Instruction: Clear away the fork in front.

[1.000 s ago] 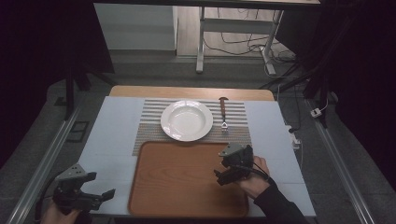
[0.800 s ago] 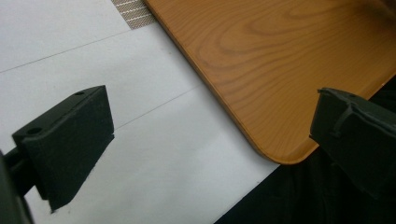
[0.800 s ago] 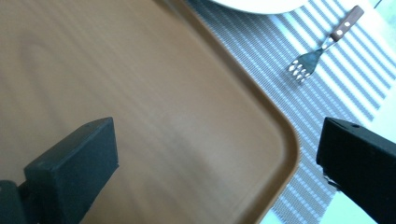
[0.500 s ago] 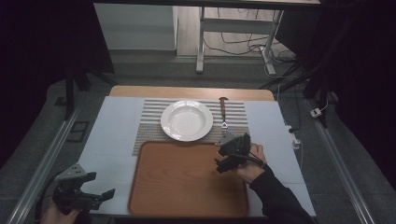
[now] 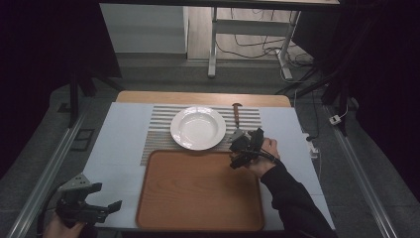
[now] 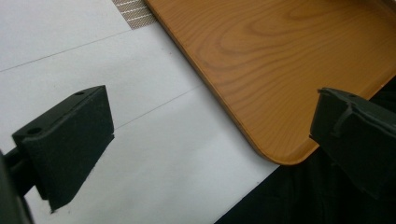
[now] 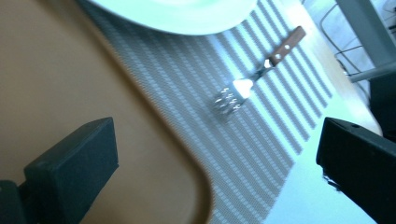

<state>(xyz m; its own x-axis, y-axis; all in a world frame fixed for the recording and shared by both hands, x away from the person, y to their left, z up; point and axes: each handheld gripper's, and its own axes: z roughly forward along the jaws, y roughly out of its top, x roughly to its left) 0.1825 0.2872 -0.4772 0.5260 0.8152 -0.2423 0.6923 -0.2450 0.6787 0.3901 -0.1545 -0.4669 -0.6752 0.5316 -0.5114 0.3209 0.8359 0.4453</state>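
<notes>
A white plate (image 5: 198, 128) rests on a striped placemat (image 5: 158, 134), with a wooden-handled fork (image 5: 237, 116) lying to its right. In the right gripper view the fork (image 7: 254, 79) lies ahead between the wide-apart jaws, beyond the plate's rim (image 7: 196, 18). My right gripper (image 5: 241, 148) hovers open over the far right corner of the wooden tray (image 5: 198, 191), just short of the fork. My left gripper (image 5: 94, 208) stands open at the table's near left corner, beside the tray's near left corner (image 6: 280, 93).
The tray sits on a pale blue-white table cover (image 5: 121, 148) in front of the placemat. A bare wooden strip (image 5: 198, 97) runs along the far edge. Table legs and cables (image 5: 247, 49) stand on the floor beyond.
My right gripper has moved forward and slightly left, from the tray's right side toward its far right corner near the fork. The left gripper has stayed put.
</notes>
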